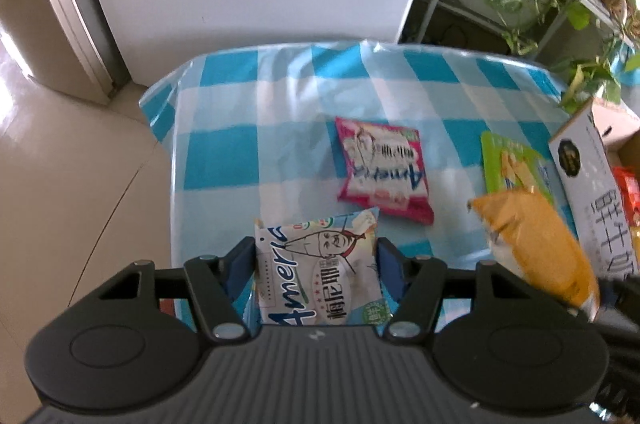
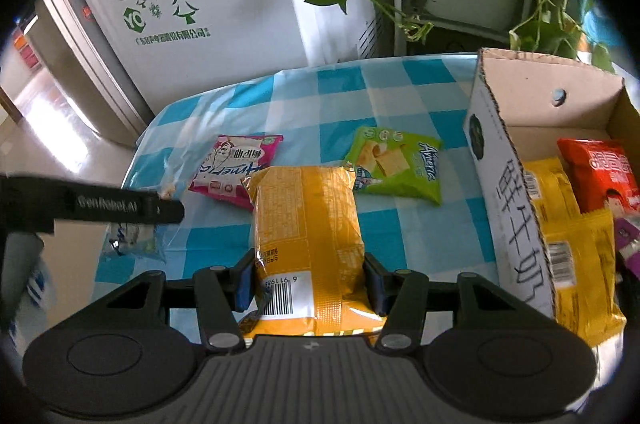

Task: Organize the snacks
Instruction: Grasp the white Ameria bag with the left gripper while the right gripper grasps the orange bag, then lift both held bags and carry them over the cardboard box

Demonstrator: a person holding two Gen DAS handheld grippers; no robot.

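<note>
left tool (image 1: 316,260) closed on the light blue snack packet (image 1: 320,272), fingers pressed against both of its sides, packet held above the near edge of the desk (image 1: 224,160) with its blue checked cloth. right tool (image 2: 308,276) closed on the yellow snack bag (image 2: 308,224), barcode end toward the camera. cardboard box (image 2: 504,184) stands at the desk's right side, just right of the yellow bag; yellow and red packets lie inside it. pink packet (image 2: 236,168) and green packet (image 2: 396,164) lie flat on the cloth left of the box, apart from each other
</note>
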